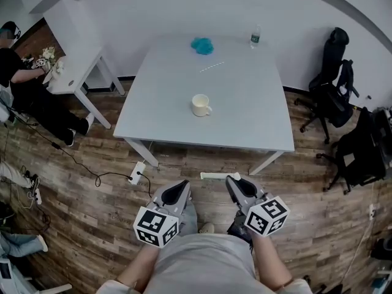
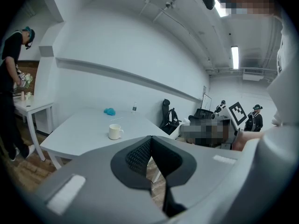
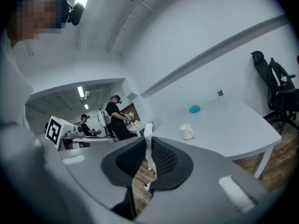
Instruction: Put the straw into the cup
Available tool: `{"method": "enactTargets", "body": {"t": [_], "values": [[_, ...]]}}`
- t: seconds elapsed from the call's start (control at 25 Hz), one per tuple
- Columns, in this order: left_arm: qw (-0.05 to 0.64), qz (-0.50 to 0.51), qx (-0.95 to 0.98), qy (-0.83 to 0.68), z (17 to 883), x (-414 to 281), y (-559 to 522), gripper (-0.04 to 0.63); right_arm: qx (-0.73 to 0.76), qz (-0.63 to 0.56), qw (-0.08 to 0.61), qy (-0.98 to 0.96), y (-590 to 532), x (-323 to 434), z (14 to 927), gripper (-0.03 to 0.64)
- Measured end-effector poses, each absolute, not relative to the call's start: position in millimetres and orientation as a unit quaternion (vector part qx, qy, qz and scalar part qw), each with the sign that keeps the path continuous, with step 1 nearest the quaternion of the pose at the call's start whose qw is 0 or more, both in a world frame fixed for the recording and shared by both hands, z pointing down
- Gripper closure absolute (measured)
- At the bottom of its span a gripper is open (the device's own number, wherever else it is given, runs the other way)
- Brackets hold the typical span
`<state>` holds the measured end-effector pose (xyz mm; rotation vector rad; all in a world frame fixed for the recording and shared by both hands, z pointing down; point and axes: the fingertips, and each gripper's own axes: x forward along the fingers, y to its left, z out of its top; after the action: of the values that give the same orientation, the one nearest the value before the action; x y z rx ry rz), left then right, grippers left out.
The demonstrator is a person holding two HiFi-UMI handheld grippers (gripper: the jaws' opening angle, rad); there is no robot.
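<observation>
Straw (image 1: 212, 176) pinched in right claw (image 3: 149, 143), crosswise

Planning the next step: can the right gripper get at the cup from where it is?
Probably not yet: the right gripper is back from the table, and the cup sits mid-table. Nothing blocks the way.

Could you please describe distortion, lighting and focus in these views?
Head view: fisheye bows the wall; the table is evenly lit and sharp. Left gripper view: dark round vignette, a ceiling light glares. Right gripper view: same vignette; the near straw looks soft.
</observation>
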<state>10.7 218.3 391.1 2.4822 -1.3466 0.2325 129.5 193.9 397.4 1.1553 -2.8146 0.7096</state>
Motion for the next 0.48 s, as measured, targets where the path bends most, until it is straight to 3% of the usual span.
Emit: {"method": "enactTargets", "body": {"t": [0.48], "values": [[0.157, 0.087, 0.874, -0.452, 397, -11, 127, 0.577, 0.385, 0.235, 0.007, -0.892, 107, 109, 407, 0.572]]}}
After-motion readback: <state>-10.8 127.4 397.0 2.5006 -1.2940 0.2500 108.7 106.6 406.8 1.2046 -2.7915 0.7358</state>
